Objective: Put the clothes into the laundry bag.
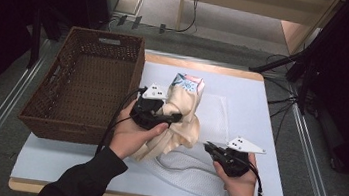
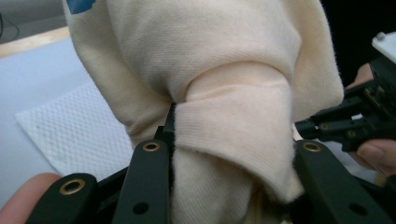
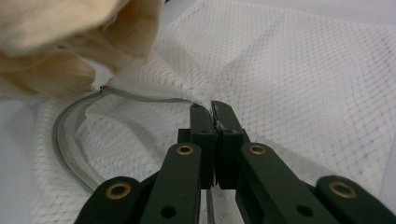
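Bagging the garment: bag mouth held, cloth on its way in.

Left of the worktop [image 1: 263,96] sits a basket [image 1: 85,87]. My left claw [image 2: 233,140] clamps the bunched cream garment [image 1: 180,114] above the mesh bag [image 1: 188,173]; my right claw [image 3: 215,108] pinches the bag's zipper edge shut. Next I judge the cloth must go through that opening.

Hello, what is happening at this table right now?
A person works with two handheld grippers. The left gripper has its fingers closed on a bunched cream garment and holds it above the open white mesh laundry bag. The right gripper pinches the bag's edge near the zipper. A brown wicker basket stands at the left.
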The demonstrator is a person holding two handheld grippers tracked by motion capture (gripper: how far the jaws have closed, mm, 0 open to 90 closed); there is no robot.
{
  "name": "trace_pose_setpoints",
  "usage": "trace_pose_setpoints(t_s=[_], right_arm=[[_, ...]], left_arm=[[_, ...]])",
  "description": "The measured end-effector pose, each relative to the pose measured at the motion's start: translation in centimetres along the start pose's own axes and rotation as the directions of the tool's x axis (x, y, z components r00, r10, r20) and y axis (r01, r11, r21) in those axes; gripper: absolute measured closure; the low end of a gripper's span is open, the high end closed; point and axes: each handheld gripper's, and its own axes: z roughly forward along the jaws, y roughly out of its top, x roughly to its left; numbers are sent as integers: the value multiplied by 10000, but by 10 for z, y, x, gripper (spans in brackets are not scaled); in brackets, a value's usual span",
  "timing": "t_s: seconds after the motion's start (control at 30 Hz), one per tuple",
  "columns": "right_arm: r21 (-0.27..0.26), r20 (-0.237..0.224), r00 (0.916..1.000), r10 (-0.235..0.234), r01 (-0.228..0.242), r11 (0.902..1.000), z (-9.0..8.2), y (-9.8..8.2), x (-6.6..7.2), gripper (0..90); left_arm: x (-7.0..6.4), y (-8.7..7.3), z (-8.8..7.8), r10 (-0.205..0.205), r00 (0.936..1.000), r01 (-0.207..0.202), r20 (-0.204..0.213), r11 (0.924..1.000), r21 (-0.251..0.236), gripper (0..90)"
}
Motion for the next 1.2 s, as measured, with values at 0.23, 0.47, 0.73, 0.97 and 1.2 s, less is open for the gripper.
trace_pose_setpoints(t_s=[0.23,0.47,0.73,0.97,1.2], right_arm=[[80,32,9999,101,-101,9999,2,-1,-3,889],[76,104,9999,90,-90,9999,3,-2,-4,889],[78,259,9994,219,-221,9997,4,-2,-7,889],[80,248,9991,331,-333,9994,6,-2,-9,889],[-20,212,9989,422,-422,9991,3,-1,-11,889]], left_arm=[[-14,-23,-15,146,9993,-144,332,9999,-68,629],[-33,-52,-24,290,9963,-310,812,9992,244,624],[-50,-78,-14,483,9851,-615,1649,9952,757,601],[-60,-96,25,907,9779,-1230,1883,9781,1678,524],[-64,-90,28,1058,9757,-1425,1918,9717,1886,281]])
